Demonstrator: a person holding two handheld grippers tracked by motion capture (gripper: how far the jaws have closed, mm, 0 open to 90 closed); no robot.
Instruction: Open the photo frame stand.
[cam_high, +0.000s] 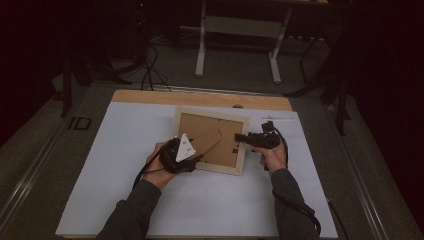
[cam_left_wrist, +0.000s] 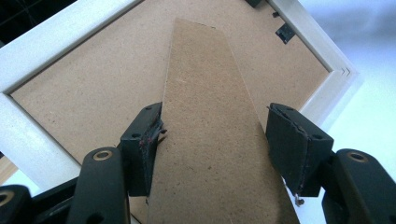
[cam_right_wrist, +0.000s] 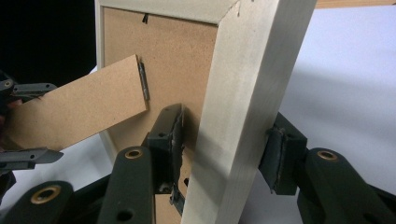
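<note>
Frame rail (cam_right_wrist: 243, 93) between right fingers (cam_right_wrist: 170, 135)

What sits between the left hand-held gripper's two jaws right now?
The frame's fibreboard stand lies between the left hand-held gripper's open jaws, over the picture frame back, as the left gripper view shows.

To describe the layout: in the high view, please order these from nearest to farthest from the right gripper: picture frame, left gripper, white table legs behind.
1. Picture frame, its right rail between the right gripper's jaws.
2. Left gripper, at the frame's left.
3. White table legs, on the floor beyond the table.
</note>
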